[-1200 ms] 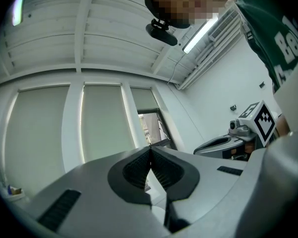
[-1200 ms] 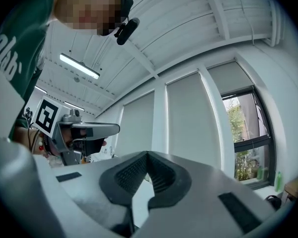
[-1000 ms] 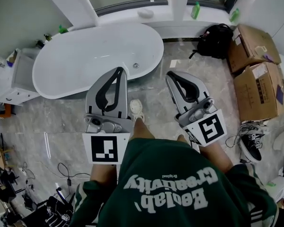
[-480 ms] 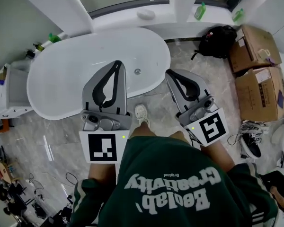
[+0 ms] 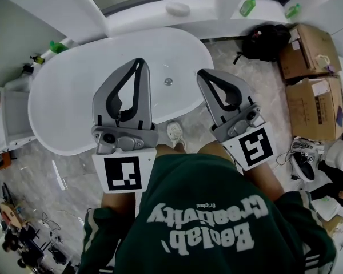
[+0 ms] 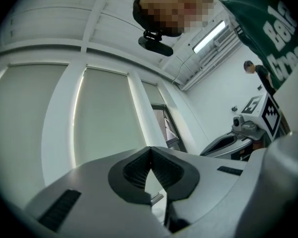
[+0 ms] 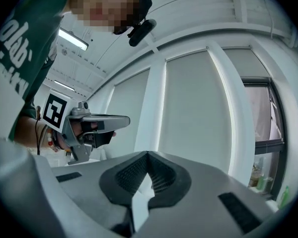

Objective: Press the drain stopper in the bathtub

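Note:
The white oval bathtub [image 5: 74,96] fills the upper left of the head view. Its small round metal drain stopper [image 5: 168,81] sits on the tub floor near the right end. My left gripper [image 5: 140,61] is shut and empty, its tip held above the tub, left of the stopper. My right gripper [image 5: 200,73] is also shut and empty, its tip over the tub's right rim, right of the stopper. Both gripper views point upward at window blinds, so neither shows the tub. There the left gripper [image 6: 150,148] and the right gripper [image 7: 148,153] have their tips touching.
A black backpack [image 5: 263,41] and cardboard boxes [image 5: 314,101] stand on the marble floor at the right. Green bottles [image 5: 247,5] and a white soap dish [image 5: 177,8] rest on the ledge behind the tub. My white shoe [image 5: 174,132] is by the tub's near side.
I have moved closer to the tub. Both grippers have advanced from over the floor to over the tub's near edge, and the drain now lies between their tips.

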### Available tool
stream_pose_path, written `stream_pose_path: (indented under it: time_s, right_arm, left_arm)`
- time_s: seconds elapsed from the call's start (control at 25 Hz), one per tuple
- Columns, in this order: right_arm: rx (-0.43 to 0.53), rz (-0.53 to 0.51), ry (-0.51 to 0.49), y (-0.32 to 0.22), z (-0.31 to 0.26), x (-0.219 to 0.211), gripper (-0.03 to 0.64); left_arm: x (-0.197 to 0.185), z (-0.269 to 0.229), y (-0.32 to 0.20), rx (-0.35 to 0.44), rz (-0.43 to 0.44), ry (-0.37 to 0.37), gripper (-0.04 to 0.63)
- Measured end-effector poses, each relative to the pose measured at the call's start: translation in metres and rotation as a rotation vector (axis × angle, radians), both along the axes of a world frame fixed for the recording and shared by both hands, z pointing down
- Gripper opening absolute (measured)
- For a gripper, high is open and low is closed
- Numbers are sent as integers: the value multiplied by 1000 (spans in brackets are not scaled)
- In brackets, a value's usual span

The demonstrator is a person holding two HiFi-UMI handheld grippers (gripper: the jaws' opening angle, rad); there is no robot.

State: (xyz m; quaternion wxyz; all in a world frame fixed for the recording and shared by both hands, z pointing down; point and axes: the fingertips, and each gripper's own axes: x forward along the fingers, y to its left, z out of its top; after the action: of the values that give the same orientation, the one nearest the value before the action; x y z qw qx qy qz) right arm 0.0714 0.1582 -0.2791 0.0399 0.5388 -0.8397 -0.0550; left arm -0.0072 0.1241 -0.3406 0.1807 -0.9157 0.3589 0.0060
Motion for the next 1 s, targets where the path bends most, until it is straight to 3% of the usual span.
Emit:
stream_pose_path:
  time_s: [0.24, 0.4, 1.0]
  right_arm:
    - [-27, 30, -2, -23, 13, -6, 14]
    - [-42, 36, -3, -27, 17, -7, 14]
    - [-43, 13, -9, -36, 13, 13, 14]
  left_arm:
    - [0, 20, -25, -67, 68, 23, 3]
    - [3, 26, -32, -78, 66, 3, 3]
    - [20, 20, -38, -96, 16, 40, 3]
